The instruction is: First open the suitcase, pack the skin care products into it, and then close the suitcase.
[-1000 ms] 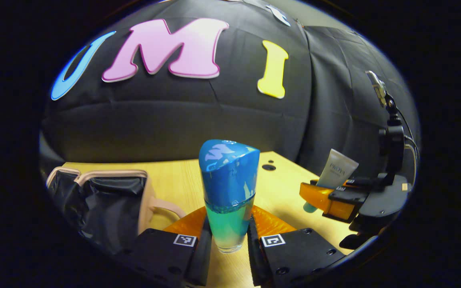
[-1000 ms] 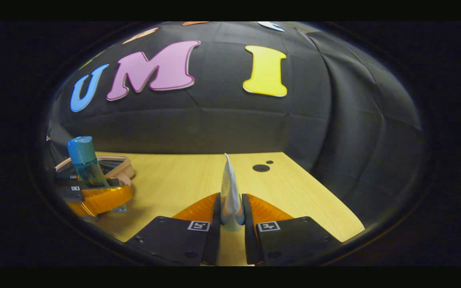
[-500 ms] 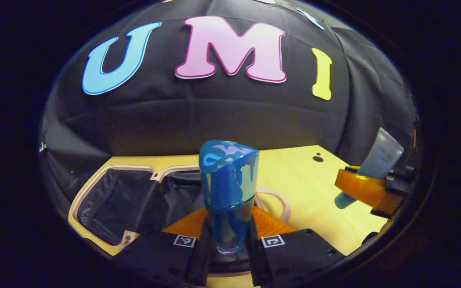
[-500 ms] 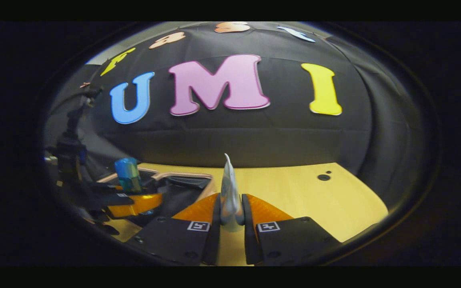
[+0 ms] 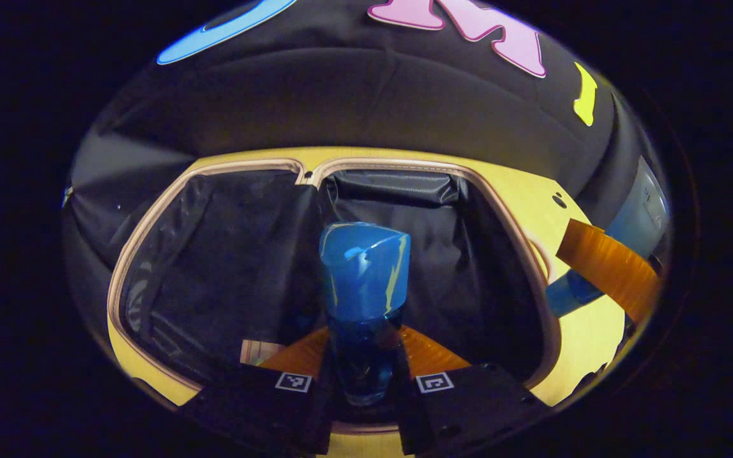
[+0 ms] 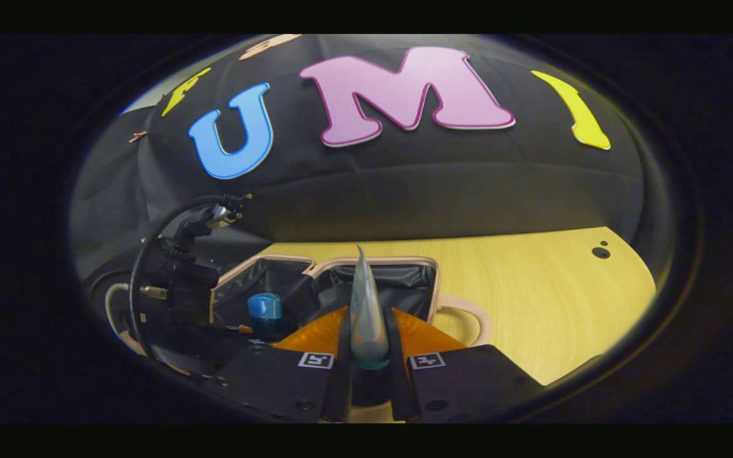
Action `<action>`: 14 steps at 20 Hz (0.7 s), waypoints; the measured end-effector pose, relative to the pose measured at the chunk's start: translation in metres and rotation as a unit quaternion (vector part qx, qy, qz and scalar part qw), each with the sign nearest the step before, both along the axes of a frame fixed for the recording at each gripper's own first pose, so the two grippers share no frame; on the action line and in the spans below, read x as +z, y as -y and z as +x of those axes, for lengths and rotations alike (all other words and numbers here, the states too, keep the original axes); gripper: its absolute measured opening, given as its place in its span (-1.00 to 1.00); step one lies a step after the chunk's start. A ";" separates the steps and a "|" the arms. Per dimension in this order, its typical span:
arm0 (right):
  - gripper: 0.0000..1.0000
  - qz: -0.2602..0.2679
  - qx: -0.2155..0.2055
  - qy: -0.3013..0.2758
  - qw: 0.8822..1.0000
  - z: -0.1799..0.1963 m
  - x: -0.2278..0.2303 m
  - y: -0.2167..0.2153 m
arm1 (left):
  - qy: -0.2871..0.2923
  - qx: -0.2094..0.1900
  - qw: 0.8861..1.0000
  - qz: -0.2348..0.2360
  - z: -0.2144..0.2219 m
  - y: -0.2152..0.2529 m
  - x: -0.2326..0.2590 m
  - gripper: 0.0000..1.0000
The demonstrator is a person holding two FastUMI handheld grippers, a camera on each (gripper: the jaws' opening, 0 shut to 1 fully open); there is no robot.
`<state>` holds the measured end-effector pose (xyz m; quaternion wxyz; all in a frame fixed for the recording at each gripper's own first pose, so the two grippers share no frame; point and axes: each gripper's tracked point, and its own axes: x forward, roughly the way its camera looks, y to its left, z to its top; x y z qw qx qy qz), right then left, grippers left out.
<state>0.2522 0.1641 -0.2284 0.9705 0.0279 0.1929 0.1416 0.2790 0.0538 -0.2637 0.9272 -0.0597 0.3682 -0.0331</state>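
Your left gripper [image 5: 363,375] pinched the blue bottle [image 5: 364,286] low on its hard, probably slick body, above the open suitcase [image 5: 214,166]; your right gripper [image 6: 366,369] squeezed the soft, light tube [image 6: 364,305] near its cap end, just beside it

Tube [image 6: 365,312] pinched in right hand-held gripper [image 6: 366,356] over open suitcase [image 6: 433,286]

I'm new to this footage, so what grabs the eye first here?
A blue-capped bottle stands clamped in the left hand-held gripper, held over the open suitcase with its dark lining. In the right gripper view, a pale tube sits pinched edge-on in the right hand-held gripper, near the suitcase's edge on the wooden table.
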 end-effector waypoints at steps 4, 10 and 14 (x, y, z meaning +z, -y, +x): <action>-0.45 -0.026 -0.025 -0.061 0.997 0.026 -0.032 0.008 | -0.048 0.003 0.999 0.014 0.014 0.001 -0.010 -0.03; -0.44 -0.046 -0.041 -0.137 0.989 0.033 -0.064 0.002 | -0.092 0.022 0.995 0.019 0.013 -0.004 -0.020 -0.07; -0.30 -0.036 -0.057 -0.186 0.980 0.031 -0.074 0.000 | -0.077 0.055 0.995 -0.007 0.017 -0.008 -0.010 -0.07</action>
